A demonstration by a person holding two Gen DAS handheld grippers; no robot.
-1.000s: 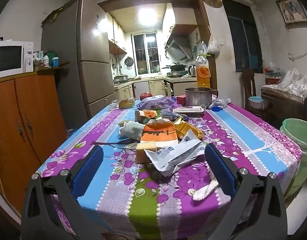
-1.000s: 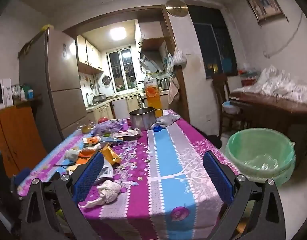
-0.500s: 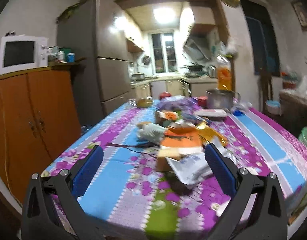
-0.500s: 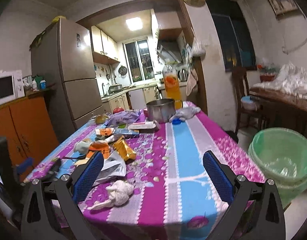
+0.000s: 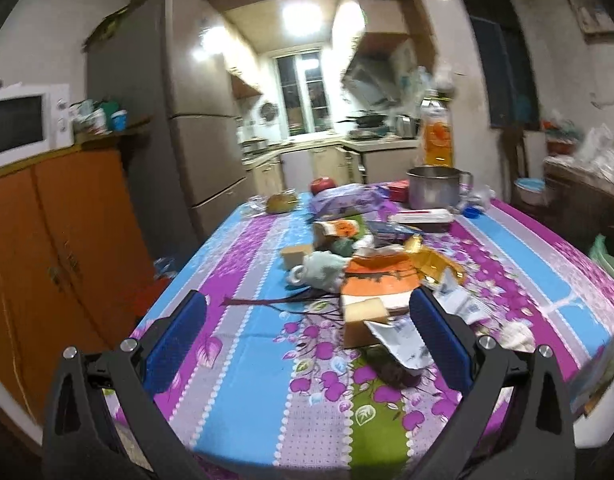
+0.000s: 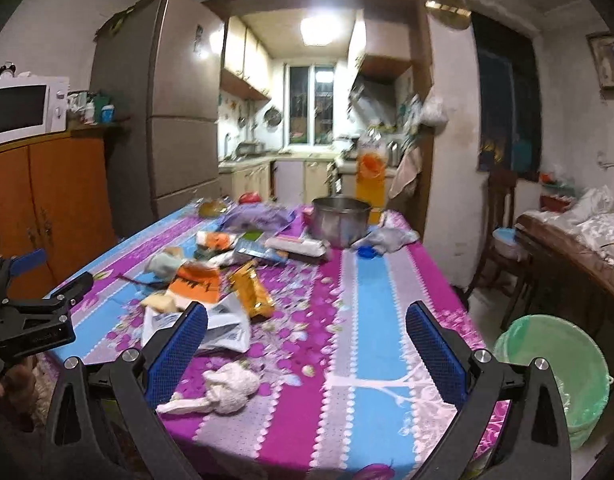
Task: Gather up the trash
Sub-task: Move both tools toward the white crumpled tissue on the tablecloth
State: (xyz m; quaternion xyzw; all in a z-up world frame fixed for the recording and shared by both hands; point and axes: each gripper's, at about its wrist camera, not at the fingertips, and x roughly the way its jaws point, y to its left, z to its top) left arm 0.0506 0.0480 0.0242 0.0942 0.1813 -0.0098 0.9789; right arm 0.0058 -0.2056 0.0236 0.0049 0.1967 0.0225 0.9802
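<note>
Trash lies on the flowered tablecloth (image 5: pixel 243 360): an orange packet (image 5: pixel 381 280), a white torn wrapper (image 5: pixel 403 336), a yellow foil bag (image 6: pixel 251 292) and a crumpled white tissue (image 6: pixel 227 388) near the front edge. My left gripper (image 5: pixel 307 340) is open and empty over the table's near left part. It also shows in the right wrist view (image 6: pixel 47 308). My right gripper (image 6: pixel 307 344) is open and empty above the front edge, right of the trash. A green-lined bin (image 6: pixel 555 368) stands on the floor right of the table.
A steel pot (image 6: pixel 339 220), an orange drink bottle (image 6: pixel 371 176), a purple bag (image 5: pixel 347 200) and a flat box (image 5: pixel 423 218) stand at the table's far end. An orange cabinet (image 5: pixel 47 248) with a microwave (image 5: pixel 19 124) and a fridge (image 5: pixel 203 128) are left. A cluttered side table (image 6: pixel 579 248) is right.
Both grippers have swung left and moved in over the table. The bin has slid to the right edge in both views. Jaws stay open.
</note>
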